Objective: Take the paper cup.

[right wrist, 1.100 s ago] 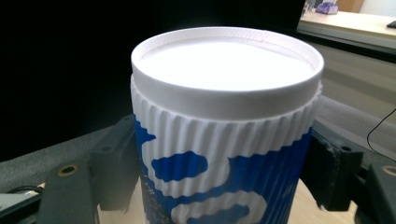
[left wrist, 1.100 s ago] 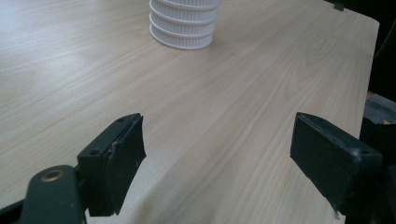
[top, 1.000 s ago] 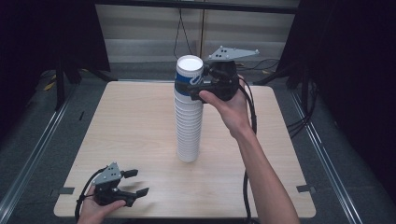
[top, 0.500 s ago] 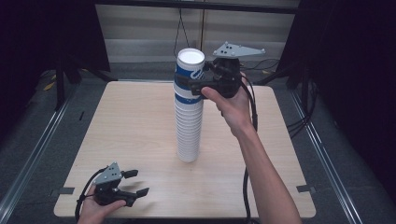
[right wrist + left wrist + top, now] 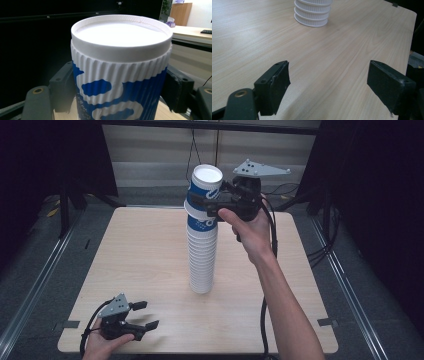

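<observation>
Gripping the top cup (image 5: 205,185), right claw (image 5: 212,205) clamps its ribbed sides.

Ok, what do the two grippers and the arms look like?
Both the left gripper and the right gripper are black, with flat rectangular fingers, a grey three-cornered plate on top and a trailing black cable. The forearms are bare, no sleeves.

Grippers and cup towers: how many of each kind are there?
Grippers: 2, the left gripper open near the table's front edge, the right gripper shut on the top cup.
Cup stacks: 1, the stack; its cups sit too tightly nested to count singly.
Tables: 1.
Total: 4.
</observation>
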Available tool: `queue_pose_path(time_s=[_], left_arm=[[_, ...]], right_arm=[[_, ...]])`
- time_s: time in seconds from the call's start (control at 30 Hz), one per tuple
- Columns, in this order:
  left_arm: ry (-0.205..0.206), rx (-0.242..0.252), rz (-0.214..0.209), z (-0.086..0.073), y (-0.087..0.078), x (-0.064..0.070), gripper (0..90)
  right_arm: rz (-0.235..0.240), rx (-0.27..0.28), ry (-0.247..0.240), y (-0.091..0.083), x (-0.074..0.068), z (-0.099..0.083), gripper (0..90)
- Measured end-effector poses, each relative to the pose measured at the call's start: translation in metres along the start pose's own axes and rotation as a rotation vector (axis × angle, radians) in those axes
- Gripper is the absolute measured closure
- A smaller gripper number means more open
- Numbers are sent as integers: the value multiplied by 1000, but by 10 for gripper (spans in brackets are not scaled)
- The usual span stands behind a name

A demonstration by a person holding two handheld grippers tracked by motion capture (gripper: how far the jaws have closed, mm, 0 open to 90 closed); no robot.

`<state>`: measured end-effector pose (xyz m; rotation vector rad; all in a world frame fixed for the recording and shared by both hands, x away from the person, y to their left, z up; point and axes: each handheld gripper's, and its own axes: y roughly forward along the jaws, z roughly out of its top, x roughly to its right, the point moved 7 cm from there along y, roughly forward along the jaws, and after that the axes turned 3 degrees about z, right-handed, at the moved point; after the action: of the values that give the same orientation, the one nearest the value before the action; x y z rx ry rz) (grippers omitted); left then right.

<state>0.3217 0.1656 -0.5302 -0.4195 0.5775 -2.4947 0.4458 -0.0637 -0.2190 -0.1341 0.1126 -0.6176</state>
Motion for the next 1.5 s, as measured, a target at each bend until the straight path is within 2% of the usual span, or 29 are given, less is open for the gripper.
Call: queue_pose_path(time_s=[0.27,0.7,0.97,1.07,1.23,1.37,1.4,1.5], left_arm=[[-3,-2,0,0,0,-1,181],[3,2,0,0,1,0,181],[5,8,-1,1,0,0,182],[7,8,-4,1,0,0,198],[7,5,-3,1,0,0,198],[21,10,5,2,0,1,200],[32,11,6,2,0,0,200],[30,10,3,2,0,1,207]], right_arm=[[-4,36,-4,-4,-2,13,243],[-3,62,-1,-14,-4,19,245],[-24,92,13,-22,-2,26,247],[-22,101,-9,-27,-4,26,247],[-26,113,-11,-34,-4,28,247],[-45,122,-17,-41,0,29,248],[-71,120,-31,-43,2,28,248],[-85,115,-25,-50,8,23,249]])
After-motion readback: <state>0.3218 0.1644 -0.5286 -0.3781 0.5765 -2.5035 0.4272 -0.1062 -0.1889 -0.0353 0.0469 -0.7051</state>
